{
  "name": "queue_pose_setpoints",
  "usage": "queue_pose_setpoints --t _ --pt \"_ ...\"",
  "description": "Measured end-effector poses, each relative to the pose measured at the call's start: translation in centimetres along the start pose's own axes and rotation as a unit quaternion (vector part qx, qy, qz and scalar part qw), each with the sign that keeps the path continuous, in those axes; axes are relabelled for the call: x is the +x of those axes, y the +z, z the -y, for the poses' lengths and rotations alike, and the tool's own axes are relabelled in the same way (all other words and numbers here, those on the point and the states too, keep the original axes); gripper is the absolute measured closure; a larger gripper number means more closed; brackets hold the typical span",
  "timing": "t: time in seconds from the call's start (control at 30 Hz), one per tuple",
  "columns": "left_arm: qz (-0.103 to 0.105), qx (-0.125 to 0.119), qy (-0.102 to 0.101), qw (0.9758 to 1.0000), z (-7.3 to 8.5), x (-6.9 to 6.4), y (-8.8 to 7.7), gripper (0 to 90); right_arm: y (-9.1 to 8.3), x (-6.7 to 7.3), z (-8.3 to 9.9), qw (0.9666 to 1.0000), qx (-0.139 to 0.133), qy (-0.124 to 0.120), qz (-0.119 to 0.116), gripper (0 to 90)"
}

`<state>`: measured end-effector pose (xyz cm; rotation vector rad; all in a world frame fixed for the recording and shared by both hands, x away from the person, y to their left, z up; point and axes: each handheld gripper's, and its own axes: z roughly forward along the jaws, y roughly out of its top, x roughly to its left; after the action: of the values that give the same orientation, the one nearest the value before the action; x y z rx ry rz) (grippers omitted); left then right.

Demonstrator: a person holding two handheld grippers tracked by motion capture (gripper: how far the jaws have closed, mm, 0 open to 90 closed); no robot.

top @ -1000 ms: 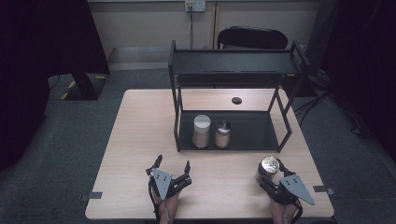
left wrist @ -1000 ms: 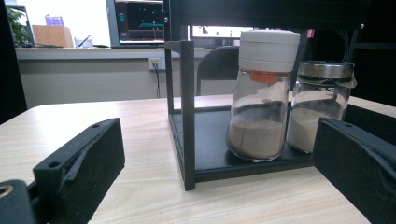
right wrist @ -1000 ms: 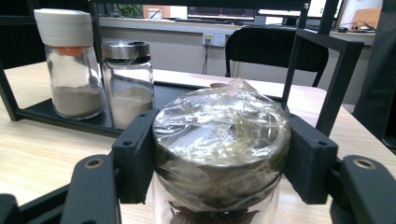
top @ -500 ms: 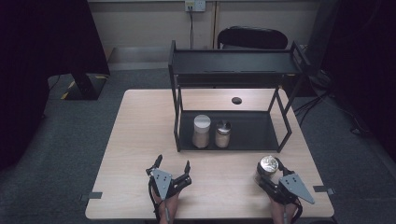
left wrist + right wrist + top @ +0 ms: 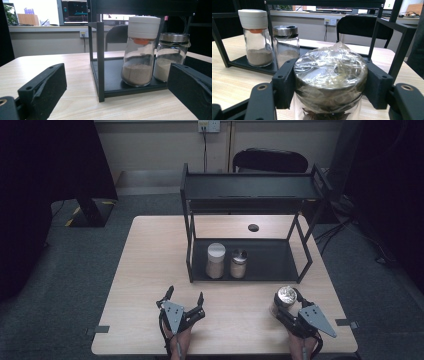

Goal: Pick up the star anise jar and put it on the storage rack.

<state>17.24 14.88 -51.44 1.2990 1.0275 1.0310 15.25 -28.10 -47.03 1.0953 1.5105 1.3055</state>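
A black two-level rack [image 5: 248, 190] stands at the back of the table. On its lower shelf [image 5: 270, 262] sit a white-capped jar of brown powder [image 5: 215, 260] [image 5: 140, 50] [image 5: 257, 37] and a metal-lidded jar [image 5: 238, 263] [image 5: 171, 56] [image 5: 286, 45], side by side. My right gripper [image 5: 286, 302] [image 5: 330, 82] is shut on a third glass jar [image 5: 284, 299] [image 5: 330, 75] whose metal lid is wrapped in plastic film; it stands on the table in front of the rack's right end. My left gripper [image 5: 185, 300] [image 5: 112, 90] rests open near the front edge, nothing between its jaws.
A small black disc [image 5: 253, 227] lies on the tabletop [image 5: 150, 270] behind the rack. A dark chair [image 5: 270, 160] stands beyond the far edge. The rack's upright posts [image 5: 100, 60] stand close ahead of my left gripper.
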Motion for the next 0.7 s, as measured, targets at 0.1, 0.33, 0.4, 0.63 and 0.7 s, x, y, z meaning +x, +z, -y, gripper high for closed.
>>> queue_pose_setpoints --t 0.1,0.33,0.4,0.63,0.7 --pt "0.000 0.000 0.000 1.0000 0.00 0.00 0.00 2.2 0.11 0.01 -0.14 1.0000 0.000 -0.002 -0.001 34.6" --pt "0.000 0.000 0.000 1.0000 0.00 0.01 0.00 2.2 0.37 0.07 -0.40 1.0000 0.002 -0.003 -0.004 34.6" --pt "0.000 0.000 0.000 1.0000 0.00 0.01 0.00 2.2 0.44 0.08 -0.46 1.0000 0.003 -0.005 -0.005 34.6" --pt "0.000 0.000 0.000 1.0000 0.00 0.01 0.00 2.2 0.67 0.03 -0.71 0.9999 0.004 -0.006 -0.009 34.6" --pt "0.000 0.000 0.000 1.0000 0.00 0.01 0.00 2.2 0.82 0.06 -0.95 0.9999 0.005 -0.007 -0.009 34.6"
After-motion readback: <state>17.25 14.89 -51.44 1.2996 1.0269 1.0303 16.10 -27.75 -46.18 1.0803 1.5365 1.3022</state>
